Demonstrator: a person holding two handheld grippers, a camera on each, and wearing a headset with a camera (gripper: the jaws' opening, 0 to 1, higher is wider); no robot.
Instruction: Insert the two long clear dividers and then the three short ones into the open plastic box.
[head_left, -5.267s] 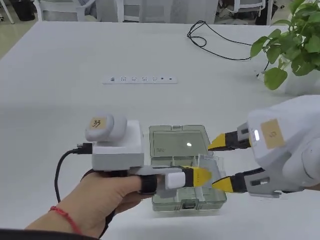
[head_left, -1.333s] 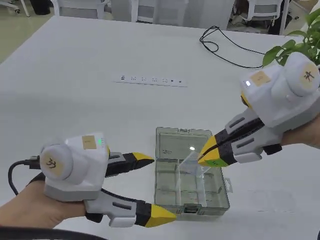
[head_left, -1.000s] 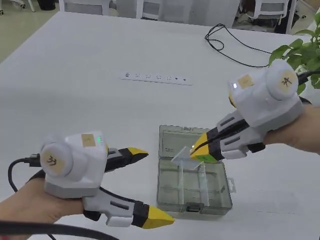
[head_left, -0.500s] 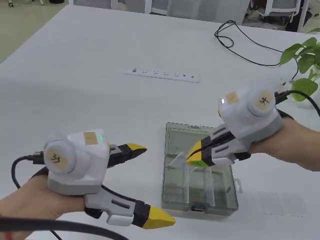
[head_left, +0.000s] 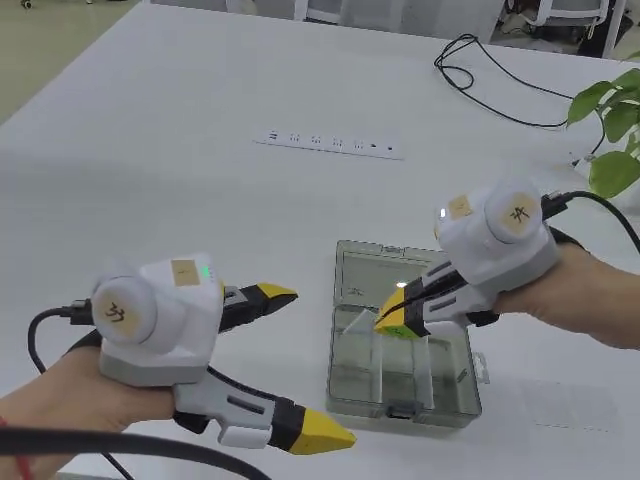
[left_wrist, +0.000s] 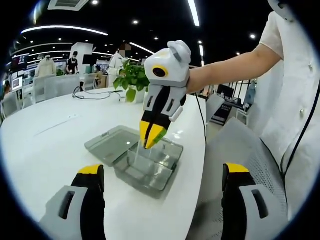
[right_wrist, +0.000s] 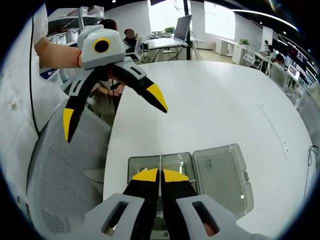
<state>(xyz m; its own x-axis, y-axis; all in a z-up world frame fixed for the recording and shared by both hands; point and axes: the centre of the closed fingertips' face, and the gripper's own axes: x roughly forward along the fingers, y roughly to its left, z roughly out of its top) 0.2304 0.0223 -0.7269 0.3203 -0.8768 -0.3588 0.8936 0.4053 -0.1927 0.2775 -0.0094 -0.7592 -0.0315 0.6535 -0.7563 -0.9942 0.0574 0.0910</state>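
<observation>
While sitting on the wide white table (head_left: 150, 150), lying open: clear greenish plastic box (head_left: 345, 392); hovering near its left side, jaws spread wide: white yellow-tipped left gripper (head_left: 318, 366); pinching a thin clear divider panel (head_left: 356, 324), tilted above the box: right gripper (head_left: 386, 321).

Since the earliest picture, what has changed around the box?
The left hand-held gripper pulled back leftward off the open plastic box and stands open. The right hand-held gripper, open then, has shut on a short clear divider and holds it tilted over the box. Box and lid stayed put.
</observation>
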